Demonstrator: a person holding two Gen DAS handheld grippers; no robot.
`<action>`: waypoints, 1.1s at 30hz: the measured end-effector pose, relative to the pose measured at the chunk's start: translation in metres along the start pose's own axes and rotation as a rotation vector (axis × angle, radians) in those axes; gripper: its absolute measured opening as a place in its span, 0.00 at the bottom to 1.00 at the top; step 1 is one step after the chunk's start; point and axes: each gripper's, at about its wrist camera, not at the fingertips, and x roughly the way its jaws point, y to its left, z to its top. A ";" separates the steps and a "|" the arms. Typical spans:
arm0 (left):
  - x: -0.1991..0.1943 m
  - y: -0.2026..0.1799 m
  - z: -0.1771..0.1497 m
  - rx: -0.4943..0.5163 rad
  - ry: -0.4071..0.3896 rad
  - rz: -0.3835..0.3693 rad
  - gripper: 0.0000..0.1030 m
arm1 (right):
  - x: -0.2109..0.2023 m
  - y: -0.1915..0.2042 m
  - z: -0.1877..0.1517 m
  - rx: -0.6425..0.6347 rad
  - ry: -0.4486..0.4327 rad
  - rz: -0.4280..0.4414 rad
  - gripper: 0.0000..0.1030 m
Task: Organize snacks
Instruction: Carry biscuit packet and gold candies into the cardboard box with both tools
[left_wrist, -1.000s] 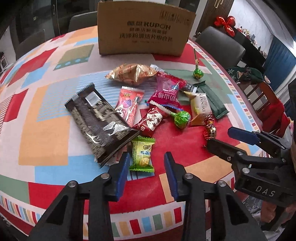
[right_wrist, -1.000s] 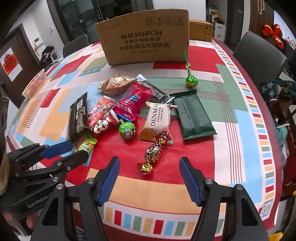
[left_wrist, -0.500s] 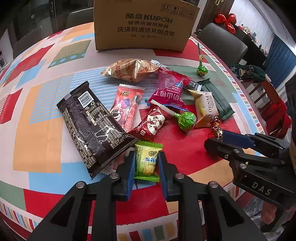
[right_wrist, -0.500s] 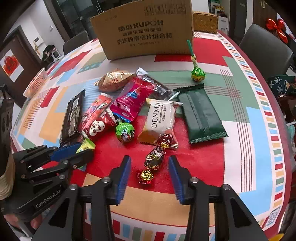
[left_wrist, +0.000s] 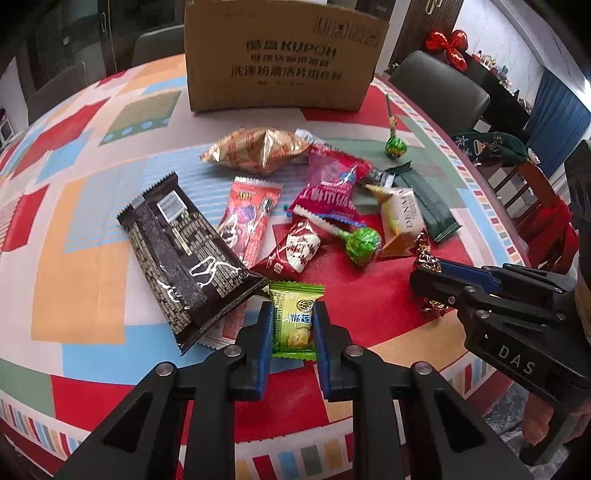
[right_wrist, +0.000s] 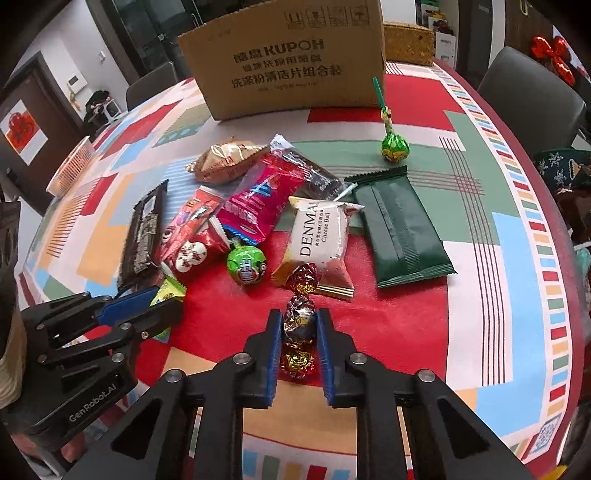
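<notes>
While the snacks lie heaped mid-tabletop (right_wrist: 480, 295) before the cardboard box (right_wrist: 288, 59) at its far edge, both tools have just been closing. The left gripper (left_wrist: 293, 325) now has its jaws clenched on the green durian candy (left_wrist: 293, 317), beside the dark chocolate bar (left_wrist: 184, 254) toward the near edge. The right gripper (right_wrist: 299, 332) has its jaws clamped on the foil-wrapped candy string (right_wrist: 300, 321), which runs from the white Denmark cheese-ball pack (right_wrist: 321, 240) toward the near edge.
</notes>
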 end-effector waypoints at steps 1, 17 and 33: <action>-0.003 -0.001 0.001 0.002 -0.010 0.001 0.21 | -0.003 0.001 0.000 -0.004 -0.010 0.001 0.19; -0.062 -0.009 0.052 0.057 -0.241 0.056 0.21 | -0.053 0.014 0.025 -0.073 -0.206 0.019 0.19; -0.093 0.005 0.156 0.046 -0.401 0.084 0.21 | -0.088 0.023 0.121 -0.084 -0.435 0.027 0.19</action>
